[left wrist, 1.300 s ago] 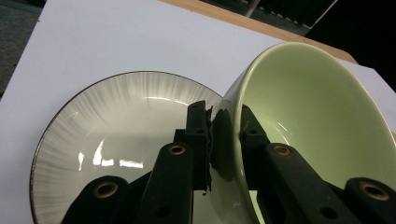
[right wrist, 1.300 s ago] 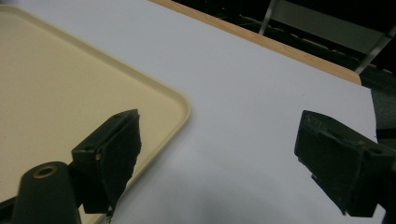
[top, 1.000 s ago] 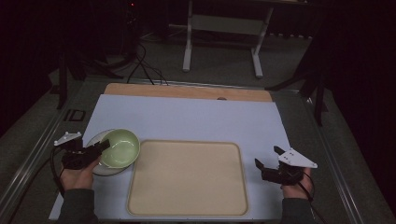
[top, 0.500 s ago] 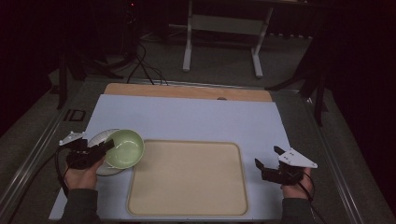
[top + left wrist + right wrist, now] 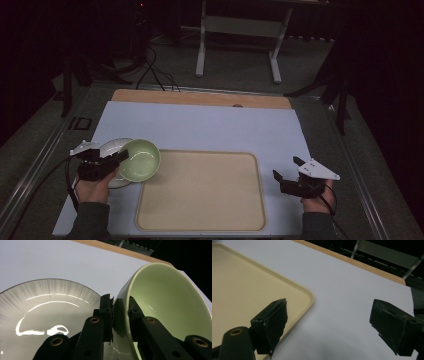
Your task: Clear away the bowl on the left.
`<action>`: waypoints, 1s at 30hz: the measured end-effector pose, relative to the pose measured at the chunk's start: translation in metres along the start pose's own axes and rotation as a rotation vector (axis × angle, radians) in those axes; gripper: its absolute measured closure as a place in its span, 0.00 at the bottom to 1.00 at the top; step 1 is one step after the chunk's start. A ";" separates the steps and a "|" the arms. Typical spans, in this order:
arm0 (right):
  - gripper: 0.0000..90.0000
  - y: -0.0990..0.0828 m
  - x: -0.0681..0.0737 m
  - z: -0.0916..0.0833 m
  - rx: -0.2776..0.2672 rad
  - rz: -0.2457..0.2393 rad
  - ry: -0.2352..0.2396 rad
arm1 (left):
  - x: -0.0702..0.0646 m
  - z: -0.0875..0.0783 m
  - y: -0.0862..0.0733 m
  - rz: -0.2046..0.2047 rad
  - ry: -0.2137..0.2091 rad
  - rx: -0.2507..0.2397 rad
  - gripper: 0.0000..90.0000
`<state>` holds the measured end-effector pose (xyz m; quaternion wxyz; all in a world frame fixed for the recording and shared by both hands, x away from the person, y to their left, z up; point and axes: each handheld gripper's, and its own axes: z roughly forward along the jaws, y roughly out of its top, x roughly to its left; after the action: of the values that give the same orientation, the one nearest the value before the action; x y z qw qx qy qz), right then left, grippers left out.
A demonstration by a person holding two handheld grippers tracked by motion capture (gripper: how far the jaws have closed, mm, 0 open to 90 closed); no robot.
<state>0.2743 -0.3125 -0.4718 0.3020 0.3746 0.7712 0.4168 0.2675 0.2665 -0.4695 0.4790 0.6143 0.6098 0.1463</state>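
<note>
A pale green bowl (image 5: 141, 160) hangs tilted, partly over a white plate (image 5: 110, 148) and partly over the left rim of the beige tray (image 5: 200, 192). My left gripper (image 5: 121, 156) is shut on the bowl's near rim. In the left gripper view one jaw sits inside the bowl (image 5: 170, 305) and one outside, with the left gripper (image 5: 120, 306) above the glossy plate (image 5: 45, 305). My right gripper (image 5: 286, 167) stands open and empty just right of the tray. In the right gripper view the right gripper (image 5: 328, 315) spreads wide over the mat beside the tray's corner (image 5: 249, 285).
A light mat (image 5: 200, 125) covers the table, with a wooden strip (image 5: 200, 98) along the far edge. Beyond it, on the dark floor, are a metal stand (image 5: 237, 30) and cables (image 5: 150, 70). Metal rails (image 5: 35, 170) run along both table sides.
My left gripper has carried the green bowl a little to the right, off the plate's middle toward the tray, so more of the plate shows. The right gripper has stayed put.
</note>
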 end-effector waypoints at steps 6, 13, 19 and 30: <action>0.16 0.000 0.000 0.000 0.000 0.001 0.000 | -0.003 0.002 -0.001 -0.013 -0.019 0.003 0.89; 0.16 0.000 0.000 0.000 0.000 0.002 0.000 | -0.008 0.005 -0.001 -0.007 -0.031 0.003 0.89; 0.16 0.000 0.000 0.000 0.000 0.002 -0.001 | -0.011 0.007 -0.001 -0.001 -0.038 0.009 0.89; 0.16 0.000 0.000 0.000 0.001 0.002 0.000 | -0.019 0.013 -0.003 0.016 -0.046 0.024 0.89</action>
<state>0.2743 -0.3130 -0.4716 0.3016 0.3756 0.7709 0.4168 0.2715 0.2440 -0.4709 0.4843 0.6280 0.5954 0.1287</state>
